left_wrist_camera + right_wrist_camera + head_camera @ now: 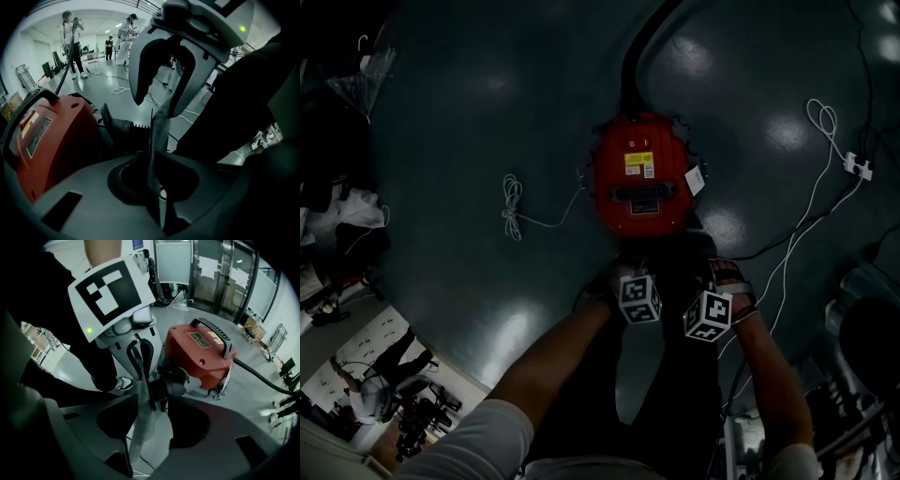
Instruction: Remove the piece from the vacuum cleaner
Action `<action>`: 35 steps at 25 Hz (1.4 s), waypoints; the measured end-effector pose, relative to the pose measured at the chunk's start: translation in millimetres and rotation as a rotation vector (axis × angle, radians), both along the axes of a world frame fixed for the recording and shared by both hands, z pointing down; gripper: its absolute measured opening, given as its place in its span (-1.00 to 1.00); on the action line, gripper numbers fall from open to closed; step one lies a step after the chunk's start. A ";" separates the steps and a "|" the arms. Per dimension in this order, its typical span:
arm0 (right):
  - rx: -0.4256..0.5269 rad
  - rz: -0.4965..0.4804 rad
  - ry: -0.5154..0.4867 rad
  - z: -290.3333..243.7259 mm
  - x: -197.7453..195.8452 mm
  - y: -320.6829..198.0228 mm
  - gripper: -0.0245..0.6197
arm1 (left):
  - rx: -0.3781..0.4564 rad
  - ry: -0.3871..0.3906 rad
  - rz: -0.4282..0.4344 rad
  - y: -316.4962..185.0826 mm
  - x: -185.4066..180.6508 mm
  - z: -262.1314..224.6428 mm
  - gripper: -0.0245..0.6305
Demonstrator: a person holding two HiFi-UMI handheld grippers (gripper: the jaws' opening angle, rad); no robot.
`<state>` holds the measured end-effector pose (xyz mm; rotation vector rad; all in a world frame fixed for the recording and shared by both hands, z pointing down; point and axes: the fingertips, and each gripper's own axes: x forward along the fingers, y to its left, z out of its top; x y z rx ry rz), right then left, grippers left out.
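Observation:
The red vacuum cleaner (637, 173) lies on the dark floor, and its black hose (636, 56) runs away at the far end. A black ribbed connector (124, 131) (164, 385) sticks out of its near end. Both grippers hang just in front of that end, facing each other. My left gripper (630, 274) has its tips at the ribbed part, and its jaws (153, 126) look close together. Whether they pinch the connector is hidden. My right gripper (701, 281) (143, 380) stands open beside the connector, and I see nothing held in it.
A white coiled cable (514, 208) lies left of the vacuum cleaner. Another white cable and a power strip (858, 167) lie at the right. Clutter lines the left edge (337, 216). The person's legs (666, 375) are right behind the grippers. Other people (72, 42) stand far across the hall.

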<state>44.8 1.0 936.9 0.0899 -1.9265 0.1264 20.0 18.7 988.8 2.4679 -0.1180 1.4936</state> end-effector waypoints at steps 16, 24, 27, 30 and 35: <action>-0.038 -0.173 0.102 25.9 -5.5 24.8 -0.78 | -0.044 -0.009 0.075 13.7 -10.4 -12.7 -0.82; -0.083 -0.136 0.088 -16.8 -11.6 40.9 -0.78 | -0.085 -0.010 0.098 29.1 -16.7 -54.1 -0.82; -0.090 -0.092 0.070 -60.5 -15.3 42.7 -0.78 | -0.095 0.000 0.127 28.9 -20.6 -97.8 -0.82; -0.089 -0.027 0.041 -128.6 -20.4 43.7 -0.78 | -0.091 0.031 0.166 27.9 -24.4 -165.3 -0.82; -0.047 0.066 -0.016 -269.0 -34.5 46.4 -0.78 | -0.055 0.055 0.246 30.9 -38.8 -301.6 -0.82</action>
